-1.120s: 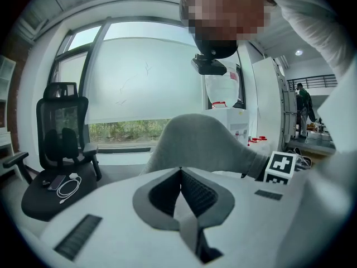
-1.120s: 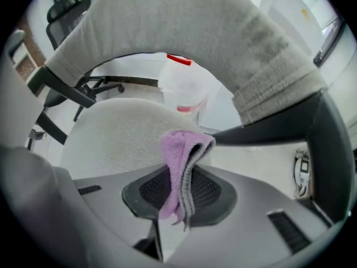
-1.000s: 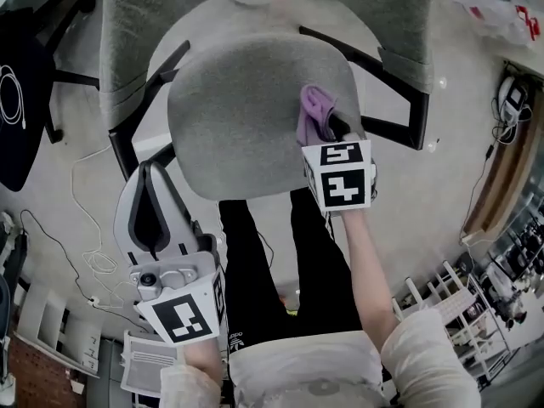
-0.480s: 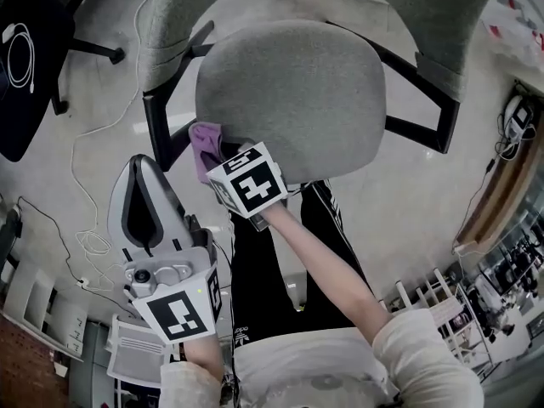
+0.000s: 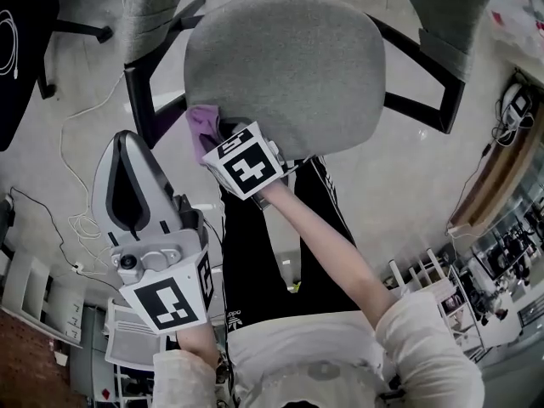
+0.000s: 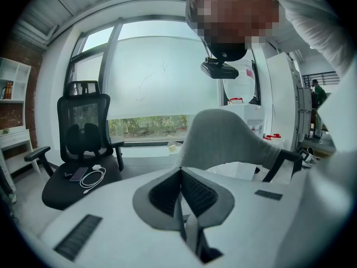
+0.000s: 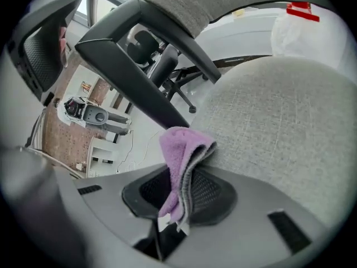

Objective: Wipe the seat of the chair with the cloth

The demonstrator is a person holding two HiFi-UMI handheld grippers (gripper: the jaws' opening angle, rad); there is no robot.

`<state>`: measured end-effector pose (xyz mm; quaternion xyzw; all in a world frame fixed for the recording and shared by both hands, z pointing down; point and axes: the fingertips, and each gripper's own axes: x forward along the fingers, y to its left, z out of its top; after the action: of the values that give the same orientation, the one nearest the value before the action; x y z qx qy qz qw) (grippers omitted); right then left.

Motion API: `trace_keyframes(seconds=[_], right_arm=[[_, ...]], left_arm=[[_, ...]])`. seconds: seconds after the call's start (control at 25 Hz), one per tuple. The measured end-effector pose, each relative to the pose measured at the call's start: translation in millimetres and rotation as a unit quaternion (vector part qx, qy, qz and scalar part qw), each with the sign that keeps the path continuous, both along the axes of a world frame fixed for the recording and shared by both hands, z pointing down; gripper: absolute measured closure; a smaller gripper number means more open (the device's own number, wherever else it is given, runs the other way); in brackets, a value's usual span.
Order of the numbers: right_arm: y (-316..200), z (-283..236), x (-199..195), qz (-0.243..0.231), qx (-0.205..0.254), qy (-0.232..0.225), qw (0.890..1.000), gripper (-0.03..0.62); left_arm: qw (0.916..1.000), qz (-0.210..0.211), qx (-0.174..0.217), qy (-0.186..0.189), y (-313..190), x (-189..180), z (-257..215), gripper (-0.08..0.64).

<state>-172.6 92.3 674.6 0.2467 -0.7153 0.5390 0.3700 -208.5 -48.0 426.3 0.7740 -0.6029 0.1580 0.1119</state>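
The grey chair fills the upper part of the head view, its padded seat (image 5: 289,66) broad and rounded, with a black armrest (image 5: 149,100) on its left side and another on its right. Below the seat's near edge are the person's dark trouser legs (image 5: 255,253).

The left gripper (image 6: 181,197) is held low and to the left, well apart from the seat. Its jaws are pressed together with nothing between them. Its own view looks past them to the grey backrest (image 6: 223,135), and to a black office chair (image 6: 83,144) by the window.

The right gripper (image 7: 179,199) reaches across to the seat's near left corner, just beside the left armrest, its marker cube (image 5: 246,168) facing up. Its jaws are closed on the cloth (image 7: 181,158), a folded purple piece pinched between the two pads. The cloth sticks out beyond the jaw tips, and its free end lies at the rim of the seat, seemingly touching the fabric. In the head view the cloth shows just past the cube, between the seat's edge and the armrest.
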Motion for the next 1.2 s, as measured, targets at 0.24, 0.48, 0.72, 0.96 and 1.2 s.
trace_keyframes(seconds=[0.24,0.48,0.72,0.96,1.2], right_arm=[[17,-3,54,0.011,-0.005,0.01,1.0,0.505],[29,-2,139,0.023,0.004,0.06,0.998,0.505],[40,-2,232,0.037,0.007,0.126,0.991,0.505],[49,-2,307,0.059,0.005,0.177,0.982,0.505],[54,-1,356,0.085,0.003,0.207,0.975,0.505]], left_arm=[[0.9998,0.019,-0.001,-0.001,-3,26,-2,0.548],[0.9989,0.047,-0.002,0.003,-2,65,0,0.548],[0.9973,0.074,-0.002,0.004,-6,102,-3,0.548],[0.9952,0.098,0.004,0.003,-11,134,-9,0.548],[0.9938,0.111,0.0,0.003,-12,157,-3,0.548]])
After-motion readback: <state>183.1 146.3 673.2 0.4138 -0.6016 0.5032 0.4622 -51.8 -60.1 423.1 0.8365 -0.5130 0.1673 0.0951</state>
